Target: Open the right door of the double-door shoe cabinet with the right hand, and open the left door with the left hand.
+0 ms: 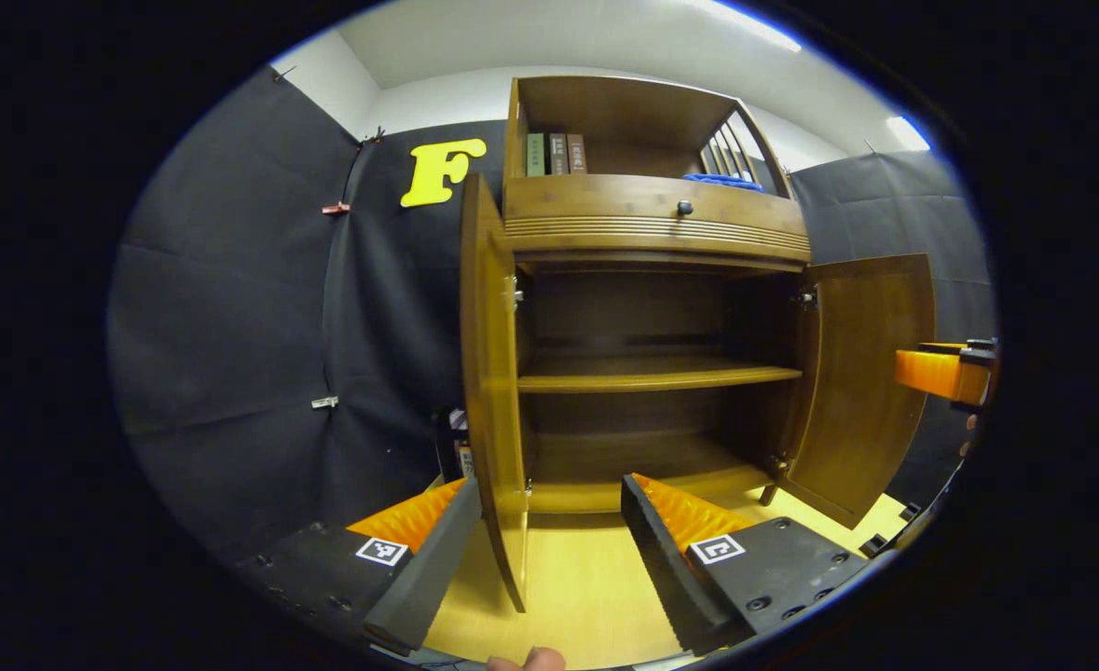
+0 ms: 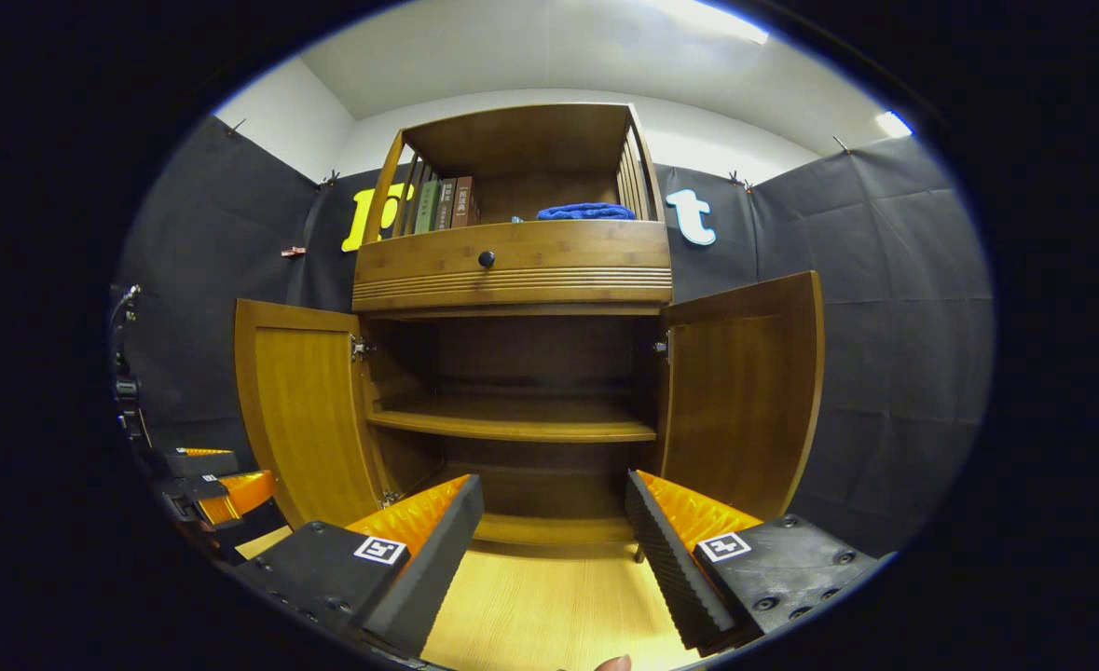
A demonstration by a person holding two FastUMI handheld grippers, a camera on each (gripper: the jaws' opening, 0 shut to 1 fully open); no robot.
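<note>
The brown wooden double-door shoe cabinet stands on pale yellow wood-grain floor against black cloth walls, left door and right door swung open. Left gripper and right gripper hover with jaws apart, empty.

The shoe cabinet stands straight ahead of the right tongs, its left door swung out to their left and its right door to their right. A shelf lies inside. Above sits a drawer; books and a cloth rest on top. The left tongs straddle the left door's edge.
</note>
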